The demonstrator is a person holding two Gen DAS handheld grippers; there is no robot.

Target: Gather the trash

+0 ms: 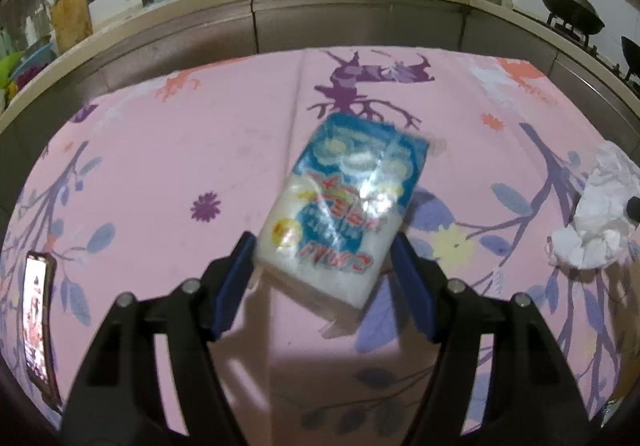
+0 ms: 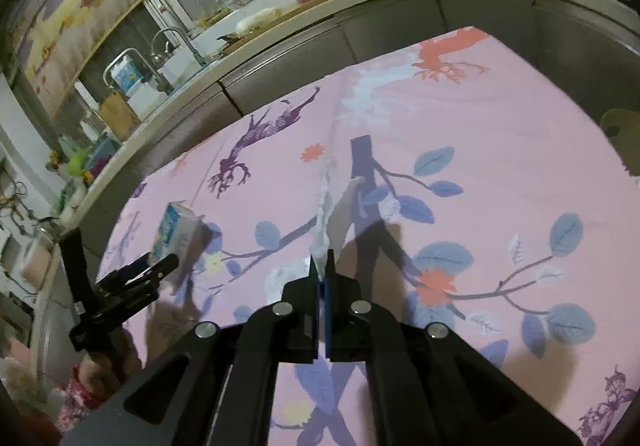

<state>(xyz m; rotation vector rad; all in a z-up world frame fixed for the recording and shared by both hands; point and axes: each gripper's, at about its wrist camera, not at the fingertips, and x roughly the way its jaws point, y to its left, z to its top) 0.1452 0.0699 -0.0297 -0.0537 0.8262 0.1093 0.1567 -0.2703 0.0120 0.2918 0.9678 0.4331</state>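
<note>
Two grippers working over the pink floral tablecloth [image 1: 160,165]. Left gripper [image 1: 324,246]: jaws wide, blue pads flanking the near end of the blue-and-white plastic packet [image 1: 344,201] (contact unclear, image blurred), mid-table. Right gripper [image 2: 320,266]: jaws pinched nearly closed on a crumpled white tissue [image 2: 332,221], held above the cloth. Phone [image 1: 38,322] lies at the table's left edge.
</note>
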